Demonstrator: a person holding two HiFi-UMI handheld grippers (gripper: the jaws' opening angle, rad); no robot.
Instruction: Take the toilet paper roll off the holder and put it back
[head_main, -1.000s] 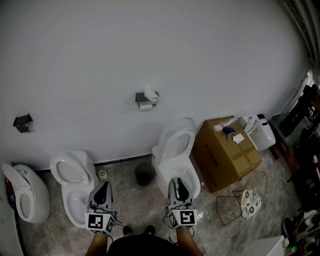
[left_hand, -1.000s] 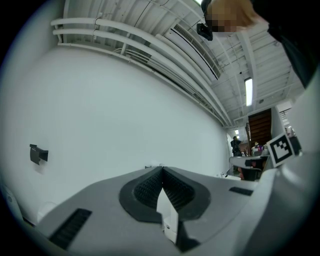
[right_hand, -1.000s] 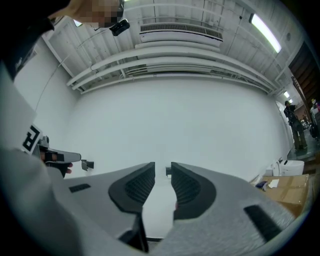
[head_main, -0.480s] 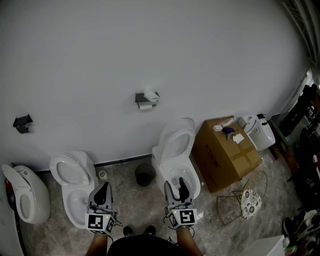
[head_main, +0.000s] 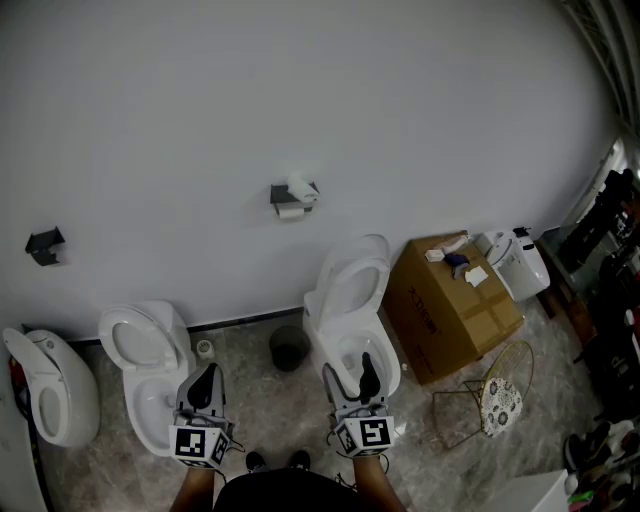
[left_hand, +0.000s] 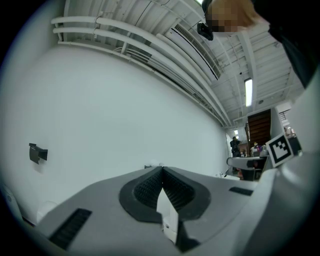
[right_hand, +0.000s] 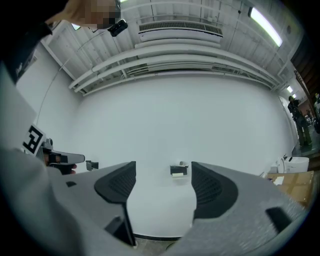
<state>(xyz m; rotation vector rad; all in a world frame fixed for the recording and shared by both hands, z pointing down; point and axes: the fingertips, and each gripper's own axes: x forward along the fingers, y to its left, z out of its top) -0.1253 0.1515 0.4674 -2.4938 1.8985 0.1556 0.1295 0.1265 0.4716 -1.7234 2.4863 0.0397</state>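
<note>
We hold 2 hand-held grippers side by side, both aimed at the wall (head_main: 300, 90).

Left hand-held gripper (head_main: 208, 373): the jaws are together and the pads meet at the tips, with nothing between them. It is empty.

Right hand-held gripper (head_main: 349, 369): the jaws are apart and have just been opening. Nothing sits between the pads, only wall in the gap.

The toilet paper roll (head_main: 300, 187) is on its holder (head_main: 280, 194), mounted on the wall well ahead of the right hand-held gripper and untouched. In the right gripper view the holder (right_hand: 178, 170) shows through the gap between the jaws, a bit nearer the right jaw. A short tail of paper hangs under it.

An open-lidded toilet (head_main: 350, 300) is just ahead of and below the right hand-held gripper. A dark bin (head_main: 290, 348) is on the floor between the 2 hand-held grippers, further ahead. A cardboard box (head_main: 450, 305) is off to the right hand-held gripper's right. A second holder (head_main: 45, 245) is on the wall far left of the left hand-held gripper.
</note>
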